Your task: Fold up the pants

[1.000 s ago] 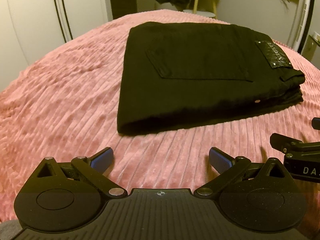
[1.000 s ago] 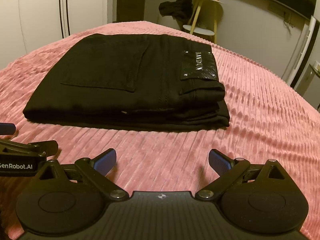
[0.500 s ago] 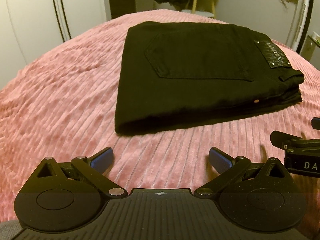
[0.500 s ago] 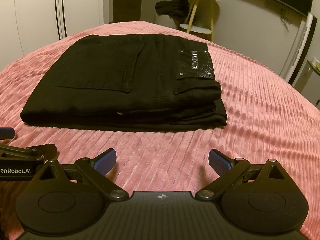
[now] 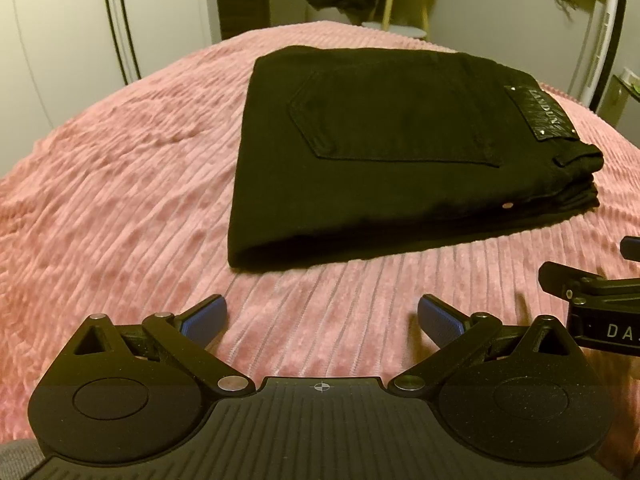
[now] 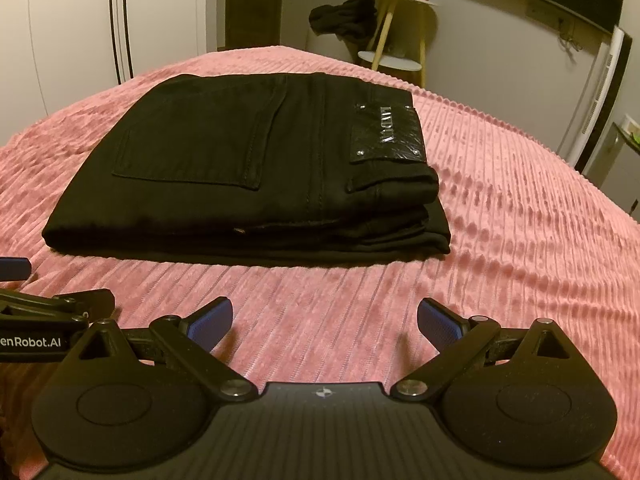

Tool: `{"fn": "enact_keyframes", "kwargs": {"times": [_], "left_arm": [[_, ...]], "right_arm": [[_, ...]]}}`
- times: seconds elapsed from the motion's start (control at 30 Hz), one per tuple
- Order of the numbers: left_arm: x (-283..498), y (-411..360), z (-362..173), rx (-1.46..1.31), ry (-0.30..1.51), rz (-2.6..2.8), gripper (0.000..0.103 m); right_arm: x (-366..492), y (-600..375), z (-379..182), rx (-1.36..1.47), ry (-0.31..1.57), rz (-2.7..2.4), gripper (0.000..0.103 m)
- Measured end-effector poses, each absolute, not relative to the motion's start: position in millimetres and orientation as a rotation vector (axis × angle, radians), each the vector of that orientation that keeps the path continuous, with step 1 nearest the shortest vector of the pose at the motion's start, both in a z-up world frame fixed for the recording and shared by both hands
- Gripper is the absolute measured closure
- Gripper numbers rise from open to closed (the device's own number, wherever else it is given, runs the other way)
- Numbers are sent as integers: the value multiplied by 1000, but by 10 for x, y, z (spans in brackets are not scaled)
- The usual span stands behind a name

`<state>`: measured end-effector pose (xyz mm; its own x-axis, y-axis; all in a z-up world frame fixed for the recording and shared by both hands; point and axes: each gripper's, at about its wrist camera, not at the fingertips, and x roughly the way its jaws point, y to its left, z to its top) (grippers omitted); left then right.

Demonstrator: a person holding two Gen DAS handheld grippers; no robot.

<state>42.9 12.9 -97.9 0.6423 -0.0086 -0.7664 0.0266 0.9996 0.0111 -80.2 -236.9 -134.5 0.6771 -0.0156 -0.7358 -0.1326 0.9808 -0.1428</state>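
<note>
Black pants (image 6: pixel 248 168) lay folded in a compact stack on the pink bedspread (image 6: pixel 520 216); left gripper (image 5: pixel 322 320) and right gripper (image 6: pixel 325 320) hovered just short of it, jaws wide, empty; folding apparently complete; next, only withdrawal.
</note>
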Motion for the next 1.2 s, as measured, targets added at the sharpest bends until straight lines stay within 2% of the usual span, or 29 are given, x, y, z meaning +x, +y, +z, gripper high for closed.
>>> {"fn": "enact_keyframes", "kwargs": {"times": [1.2], "left_arm": [[420, 113, -963, 16, 862, -34, 0]], "right_arm": [[-823, -2335, -1319, -215, 802, 62, 4]]}}
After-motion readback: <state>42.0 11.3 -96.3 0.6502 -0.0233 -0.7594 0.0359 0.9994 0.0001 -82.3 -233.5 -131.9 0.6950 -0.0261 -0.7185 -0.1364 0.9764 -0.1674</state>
